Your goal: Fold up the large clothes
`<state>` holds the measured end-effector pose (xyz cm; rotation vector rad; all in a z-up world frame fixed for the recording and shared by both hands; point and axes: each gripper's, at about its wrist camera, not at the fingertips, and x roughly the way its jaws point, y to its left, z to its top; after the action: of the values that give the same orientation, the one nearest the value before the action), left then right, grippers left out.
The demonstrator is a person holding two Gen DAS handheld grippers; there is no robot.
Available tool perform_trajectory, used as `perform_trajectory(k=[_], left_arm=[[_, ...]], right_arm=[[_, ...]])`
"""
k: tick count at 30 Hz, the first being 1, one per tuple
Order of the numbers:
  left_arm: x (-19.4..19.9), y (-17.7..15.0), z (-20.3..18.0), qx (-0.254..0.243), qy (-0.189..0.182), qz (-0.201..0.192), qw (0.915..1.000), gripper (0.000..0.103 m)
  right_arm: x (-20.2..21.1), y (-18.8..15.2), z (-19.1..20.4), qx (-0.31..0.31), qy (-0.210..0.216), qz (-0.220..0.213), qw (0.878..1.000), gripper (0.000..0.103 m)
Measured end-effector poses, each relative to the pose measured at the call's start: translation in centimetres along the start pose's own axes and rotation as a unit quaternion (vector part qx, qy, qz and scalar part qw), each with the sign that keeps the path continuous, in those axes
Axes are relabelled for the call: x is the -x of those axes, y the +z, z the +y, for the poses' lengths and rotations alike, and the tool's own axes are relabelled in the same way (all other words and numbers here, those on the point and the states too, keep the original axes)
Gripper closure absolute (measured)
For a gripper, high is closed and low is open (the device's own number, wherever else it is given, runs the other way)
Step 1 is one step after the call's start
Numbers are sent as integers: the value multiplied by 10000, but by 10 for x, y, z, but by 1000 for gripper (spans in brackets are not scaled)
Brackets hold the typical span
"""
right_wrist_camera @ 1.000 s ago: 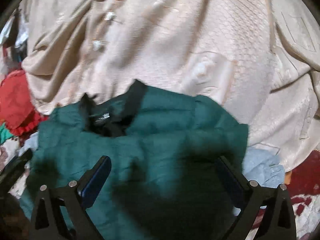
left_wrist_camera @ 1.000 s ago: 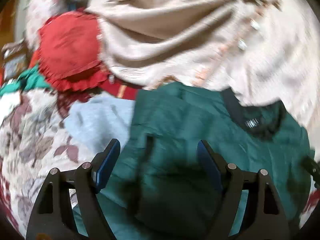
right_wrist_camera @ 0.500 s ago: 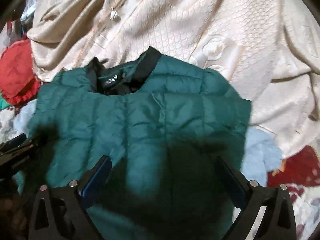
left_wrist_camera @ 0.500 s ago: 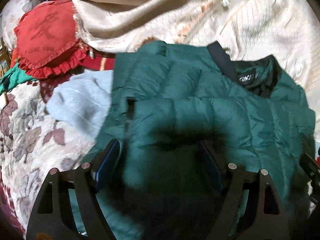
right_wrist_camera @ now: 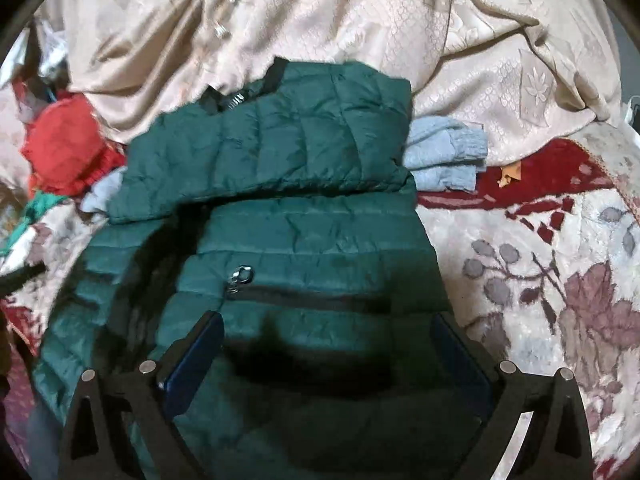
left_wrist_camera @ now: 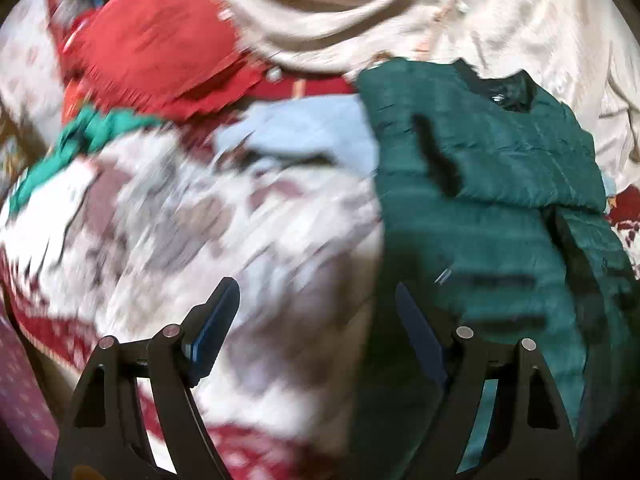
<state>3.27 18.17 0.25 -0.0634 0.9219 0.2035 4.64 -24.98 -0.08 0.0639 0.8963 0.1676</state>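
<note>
A dark green quilted jacket [right_wrist_camera: 304, 208] lies on the bed, its collar end folded down over the body, with a zip pocket [right_wrist_camera: 304, 300] facing up. In the left wrist view the jacket [left_wrist_camera: 488, 208] fills the right side. My right gripper [right_wrist_camera: 324, 344] is open, its jaws wide apart just above the jacket's near part, holding nothing. My left gripper [left_wrist_camera: 316, 316] is open and empty, over the floral blanket [left_wrist_camera: 192, 216] just left of the jacket's edge.
A beige embroidered cover [right_wrist_camera: 360, 20] is heaped behind the jacket. A red frilled cushion [left_wrist_camera: 156, 48] lies at the back left. A pale blue garment [right_wrist_camera: 444, 152] sticks out from under the jacket. The floral blanket [right_wrist_camera: 560, 280] spreads to the right.
Both grippers have pulled back from the jacket's collar end, which now lies folded over the body. The left gripper has swung left, off the jacket and over the blanket.
</note>
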Motion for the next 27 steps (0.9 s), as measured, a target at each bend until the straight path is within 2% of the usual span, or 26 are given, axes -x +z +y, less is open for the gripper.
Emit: perform_trajectory(k=[3,5,8,10,11,14,17,19,21,23,25,27], left_arm=[[-2,-24,30,332,-348,220,9986,22],[-4,-39,37,555,-714,376,9952,22],[-6,-56,29,617,-1333,532,9877,22],[-9,-68,10,396,-1726,586,9825,22],[-11,-72,0,240,-1795,595,9817,22],[-17,-85,-20,-173,-1684,490,9843,20],[-18,-87,-20,-99,-1877,429,9812,18],[-16,-87,-23,-149,-2085,478,9767,18],[-12,-87,-21,-314,-2278,481,9720,31],[-8,-85,-25,-421,-2338,418,9705,51],[-5,-83,-26,-412,-2295,254,9721,63],[-8,-81,-22,-293,-2376,257,9706,63]], right_arm=[[3,-10,-7,121,-256,199,9994,1],[1,-25,-19,63,-338,459,9984,1],[6,-46,-37,-67,-236,611,9978,1],[12,-64,-52,-234,-19,693,9973,1],[13,-71,-59,-354,100,727,9967,0],[24,-88,-74,-666,473,606,9948,0],[31,-98,-76,-720,650,520,9939,0],[36,-101,-71,-694,970,433,9919,0],[36,-100,-67,-819,1753,398,9803,0],[36,-96,-63,-908,2218,263,9705,0],[34,-91,-59,-906,2332,133,9681,1],[33,-87,-55,-908,2401,60,9665,1]])
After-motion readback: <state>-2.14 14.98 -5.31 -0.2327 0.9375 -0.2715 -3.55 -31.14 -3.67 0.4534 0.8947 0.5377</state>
